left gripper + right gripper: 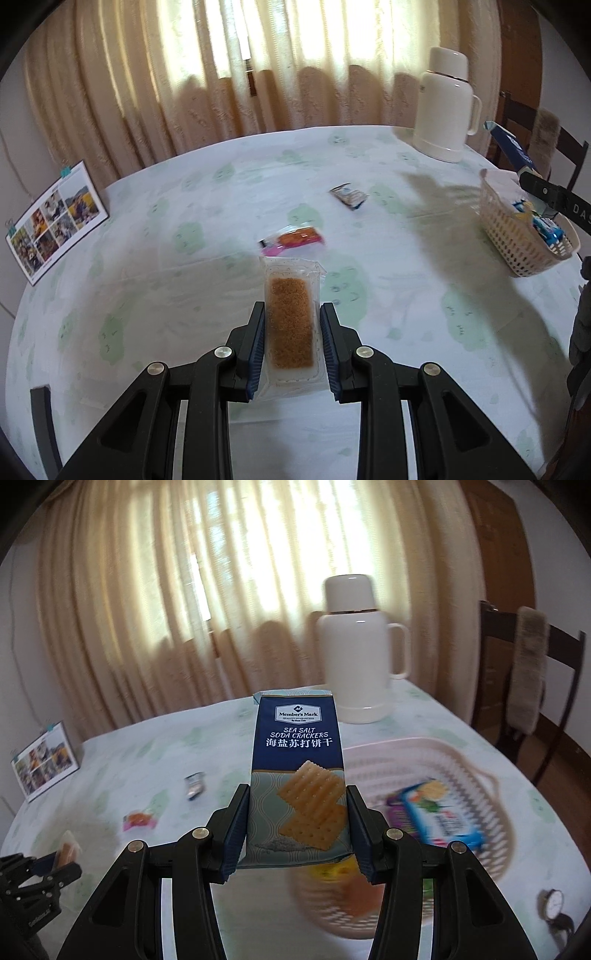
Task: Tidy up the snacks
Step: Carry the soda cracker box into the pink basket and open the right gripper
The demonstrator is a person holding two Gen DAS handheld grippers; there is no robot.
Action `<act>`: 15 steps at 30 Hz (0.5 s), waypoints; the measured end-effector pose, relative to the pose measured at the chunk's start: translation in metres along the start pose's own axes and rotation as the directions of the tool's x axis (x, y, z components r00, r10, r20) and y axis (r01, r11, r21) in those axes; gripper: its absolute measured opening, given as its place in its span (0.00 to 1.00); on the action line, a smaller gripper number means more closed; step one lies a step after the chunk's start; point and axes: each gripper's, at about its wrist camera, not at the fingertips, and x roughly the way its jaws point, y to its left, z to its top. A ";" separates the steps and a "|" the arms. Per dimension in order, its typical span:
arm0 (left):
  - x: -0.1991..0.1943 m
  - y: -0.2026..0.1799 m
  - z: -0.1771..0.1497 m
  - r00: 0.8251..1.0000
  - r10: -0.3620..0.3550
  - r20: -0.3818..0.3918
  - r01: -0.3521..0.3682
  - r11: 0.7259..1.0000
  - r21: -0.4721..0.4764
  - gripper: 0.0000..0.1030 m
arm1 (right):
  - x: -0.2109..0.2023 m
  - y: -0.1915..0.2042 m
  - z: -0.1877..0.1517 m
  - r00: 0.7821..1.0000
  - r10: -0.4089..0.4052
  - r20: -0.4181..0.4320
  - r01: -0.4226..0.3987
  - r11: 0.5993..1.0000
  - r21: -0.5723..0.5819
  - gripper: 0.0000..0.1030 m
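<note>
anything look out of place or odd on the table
Two snacks lie loose on the tablecloth, outside the basket: a pink packet and a small dark packet. Nothing looks spilled or damaged.

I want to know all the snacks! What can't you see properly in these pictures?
- Basket, right wrist view: its snacks are blurred, and the cracker pack hides some.
- Small dark packet, left wrist view: too small to read.
- Pink snack, left wrist view: blurred, partly behind the clear pack.
</note>
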 end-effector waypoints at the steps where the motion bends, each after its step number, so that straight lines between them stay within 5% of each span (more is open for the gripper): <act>1: -0.001 -0.004 0.001 1.000 -0.002 0.002 0.002 1.000 0.009 0.25 | -0.001 -0.007 0.000 1.000 -0.010 0.002 0.010 1.000 0.010 0.50; 15: -0.008 -0.054 0.012 1.000 -0.023 0.020 0.021 0.995 0.101 0.25 | -0.009 -0.064 -0.007 0.994 -0.112 0.011 0.111 0.991 0.081 0.49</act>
